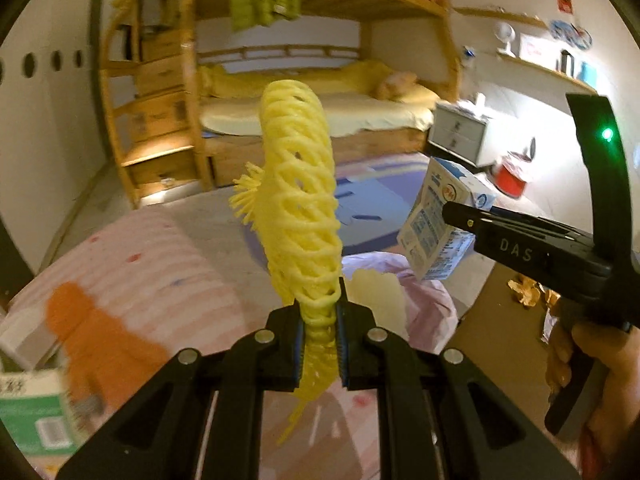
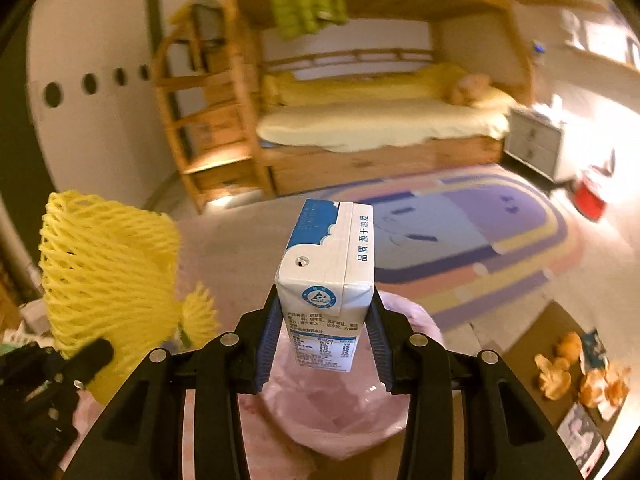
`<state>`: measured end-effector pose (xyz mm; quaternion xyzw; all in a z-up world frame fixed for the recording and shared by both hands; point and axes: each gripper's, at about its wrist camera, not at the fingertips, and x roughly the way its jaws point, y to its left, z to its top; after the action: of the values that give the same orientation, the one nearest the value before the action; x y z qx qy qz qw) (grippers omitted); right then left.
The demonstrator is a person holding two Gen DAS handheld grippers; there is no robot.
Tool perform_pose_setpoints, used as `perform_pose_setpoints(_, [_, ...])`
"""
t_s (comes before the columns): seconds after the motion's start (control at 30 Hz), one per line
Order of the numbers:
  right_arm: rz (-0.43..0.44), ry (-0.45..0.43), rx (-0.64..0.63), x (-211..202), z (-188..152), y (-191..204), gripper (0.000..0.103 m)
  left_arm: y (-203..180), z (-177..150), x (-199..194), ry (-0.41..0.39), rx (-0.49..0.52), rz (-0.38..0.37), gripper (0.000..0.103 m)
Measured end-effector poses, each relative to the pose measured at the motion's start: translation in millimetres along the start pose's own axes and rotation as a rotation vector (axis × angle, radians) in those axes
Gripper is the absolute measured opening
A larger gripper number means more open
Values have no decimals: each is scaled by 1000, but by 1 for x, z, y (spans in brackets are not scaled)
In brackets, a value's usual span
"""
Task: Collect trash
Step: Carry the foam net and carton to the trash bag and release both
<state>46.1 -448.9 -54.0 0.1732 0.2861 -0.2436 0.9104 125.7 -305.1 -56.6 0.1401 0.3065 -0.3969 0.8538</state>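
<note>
On my left, the left gripper (image 1: 320,332) has its fingers clamped on the bottom end of the yellow foam net (image 1: 298,196), whose long axis stands straight up out of the fingers. The pink trash bag (image 2: 340,412) is my landmark: the net hangs just left of its open mouth. On my right, the right gripper (image 2: 322,344) pinches the milk carton (image 2: 328,280) by its sides, upright, directly over the bag. I judge the carton the nearer drop.
</note>
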Motion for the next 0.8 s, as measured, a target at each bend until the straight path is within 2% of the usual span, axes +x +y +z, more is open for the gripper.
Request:
perform_pose_setpoints(0.1, [-34,17,35,11,4,-14,42,-10,5,28,38,5,-42,11])
perform_pose_setpoints(0.3, [-37,43,105,30,10,-41,42,-21,16,73,106,-20,-95,11])
perform_pose_setpoints(0.33, [-27,46,113,33,11,-43,44,-22,18,79,116,-23,-96,15])
perform_pose_setpoints(0.37, [-16,52,121,36,11,-46,44,-21,18,82,124,-28,-95,30])
perform_pose_setpoints(0.4, [-10,61,130,40,11,-48,54,-19,17,85,132,-34,-92,42])
perform_pose_setpoints(0.43, [-14,63,135,42,11,-49,63,-18,17,87,137,-46,-87,64])
perform_pose_setpoints(0.47, [-22,62,139,42,10,-50,64,-17,17,87,137,-56,-82,68])
perform_pose_setpoints(0.57, [-26,35,164,33,11,-52,64,-12,17,82,143,-73,-61,68])
perform_pose_setpoints(0.67, [-29,-15,162,18,12,-46,64,-1,13,62,128,-98,-7,68])
perform_pose_setpoints(0.8, [31,-19,140,9,9,-28,64,16,2,31,100,-148,38,68])
